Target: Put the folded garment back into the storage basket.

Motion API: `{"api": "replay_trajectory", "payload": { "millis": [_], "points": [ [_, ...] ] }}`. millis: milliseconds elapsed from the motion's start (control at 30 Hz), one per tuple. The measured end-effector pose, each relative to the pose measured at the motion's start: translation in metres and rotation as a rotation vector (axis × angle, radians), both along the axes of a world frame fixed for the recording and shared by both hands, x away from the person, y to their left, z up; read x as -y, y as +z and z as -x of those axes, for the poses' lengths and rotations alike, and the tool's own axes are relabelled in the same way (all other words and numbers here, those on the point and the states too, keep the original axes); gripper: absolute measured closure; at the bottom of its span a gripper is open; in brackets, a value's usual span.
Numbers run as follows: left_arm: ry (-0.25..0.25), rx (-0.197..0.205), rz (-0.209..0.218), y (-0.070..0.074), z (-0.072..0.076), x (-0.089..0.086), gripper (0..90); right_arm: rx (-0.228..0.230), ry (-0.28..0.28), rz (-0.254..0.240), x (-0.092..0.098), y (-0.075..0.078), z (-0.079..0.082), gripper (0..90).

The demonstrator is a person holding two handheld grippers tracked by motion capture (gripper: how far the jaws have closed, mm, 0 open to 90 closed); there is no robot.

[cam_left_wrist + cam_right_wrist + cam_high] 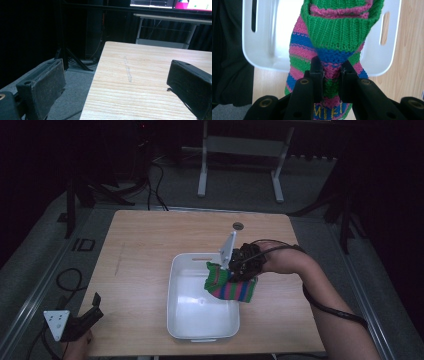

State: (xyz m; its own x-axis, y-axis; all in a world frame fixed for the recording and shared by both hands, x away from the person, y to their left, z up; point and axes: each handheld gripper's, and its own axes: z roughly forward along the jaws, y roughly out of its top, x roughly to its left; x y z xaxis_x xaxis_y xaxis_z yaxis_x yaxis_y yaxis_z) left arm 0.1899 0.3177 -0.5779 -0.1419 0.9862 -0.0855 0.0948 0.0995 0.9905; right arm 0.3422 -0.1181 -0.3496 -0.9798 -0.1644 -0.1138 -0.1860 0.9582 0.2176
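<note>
Right gripper [331, 72] jaws clamped on striped sock [332, 37], sock hanging just ahead over bin [262, 50] rim; pick-up done, drop into bin left. Left gripper [80, 320] jaws apart, idle, well away

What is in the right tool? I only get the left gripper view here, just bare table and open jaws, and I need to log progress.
Observer: The right tool is shut on a green, pink and blue striped knitted sock.
Operator: Where is the sock relative to any container?
Observer: It hangs over the right-hand rim of a white plastic bin, in the high view.
Operator: Any marking on the sock?
Observer: Yellow letters near the jaws, in the right gripper view; they seem to read MIFI.
</note>
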Motion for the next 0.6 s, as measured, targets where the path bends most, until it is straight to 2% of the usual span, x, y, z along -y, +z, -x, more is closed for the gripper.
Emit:
{"api": "replay_trajectory", "payload": {
  "millis": [300,600],
  "points": [
    [-0.002,0.002,0.004,0.0,0.0,0.0,2.2,-0.005,0.045,0.003,-0.032,-0.001,0.004,76.8],
    [-0.005,0.002,0.006,0.0,0.0,-0.001,2.2,-0.005,0.076,-0.001,-0.053,-0.001,0.006,76.7]
  ]
}}
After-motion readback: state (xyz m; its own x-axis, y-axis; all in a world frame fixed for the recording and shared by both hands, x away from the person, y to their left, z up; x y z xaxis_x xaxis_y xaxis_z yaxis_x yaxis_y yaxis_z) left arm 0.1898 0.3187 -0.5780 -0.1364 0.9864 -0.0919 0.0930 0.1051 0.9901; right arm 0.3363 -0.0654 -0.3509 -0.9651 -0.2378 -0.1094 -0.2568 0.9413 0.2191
